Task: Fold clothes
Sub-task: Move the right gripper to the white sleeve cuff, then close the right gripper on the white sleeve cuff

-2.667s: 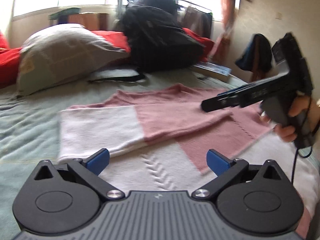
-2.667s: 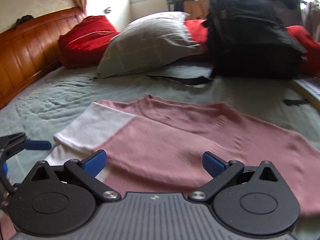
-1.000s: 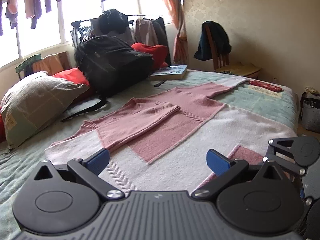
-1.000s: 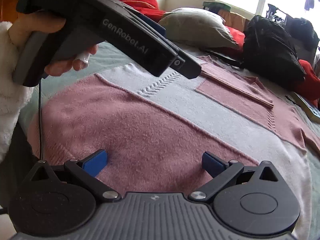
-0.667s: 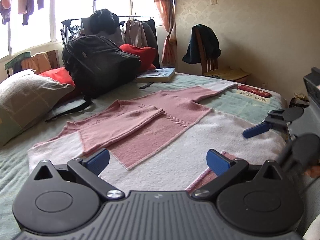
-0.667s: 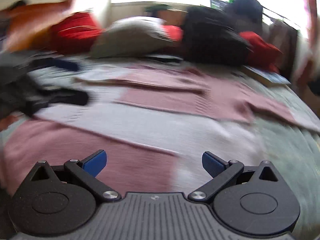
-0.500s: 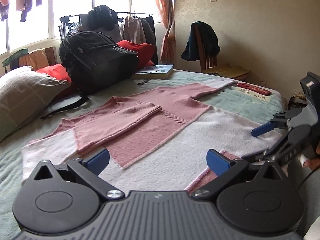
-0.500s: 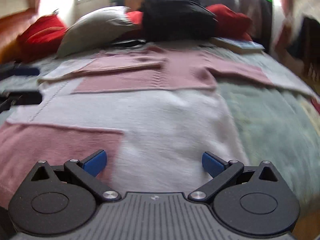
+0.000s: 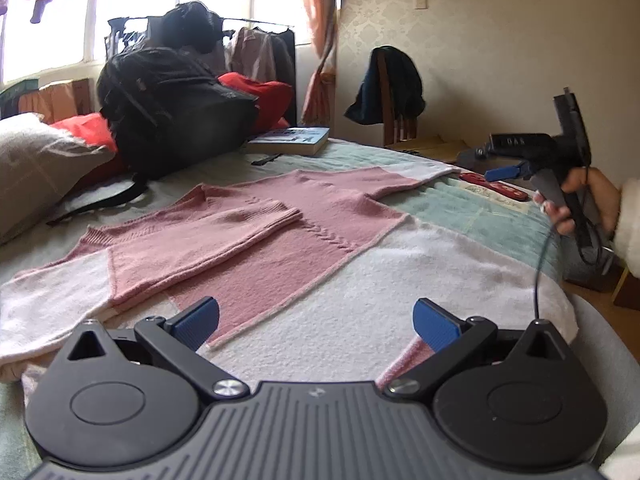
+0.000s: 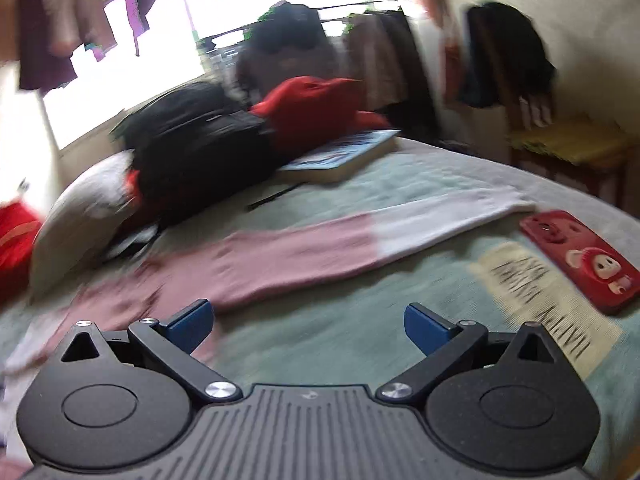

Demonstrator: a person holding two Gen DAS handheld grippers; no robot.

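A pink and white knitted sweater (image 9: 280, 248) lies flat on the bed, its left sleeve (image 9: 200, 240) folded across the chest. Its right sleeve (image 10: 340, 240) stretches out straight, pink with a white cuff end (image 10: 460, 216). My left gripper (image 9: 316, 318) hovers open over the sweater's hem, nothing between its blue pads. My right gripper (image 10: 306, 322) is open too, held low over the bedspread just in front of the stretched sleeve. In the left wrist view the right gripper (image 9: 516, 170) shows at the right edge, held by a hand (image 9: 580, 200) in a white sleeve.
A black backpack (image 9: 172, 104), a grey pillow (image 9: 36, 168) and red cushions (image 10: 320, 104) crowd the head of the bed. A book (image 10: 340, 152) lies beyond the sleeve. A red phone (image 10: 580, 260) rests on the green bedspread (image 10: 360, 340) near the cuff. A chair with a dark garment (image 9: 392, 92) stands by the wall.
My right gripper has swung from the hem towards the outstretched right sleeve, its view blurred by motion. The left gripper has turned slightly and stays over the hem. Both remain open.
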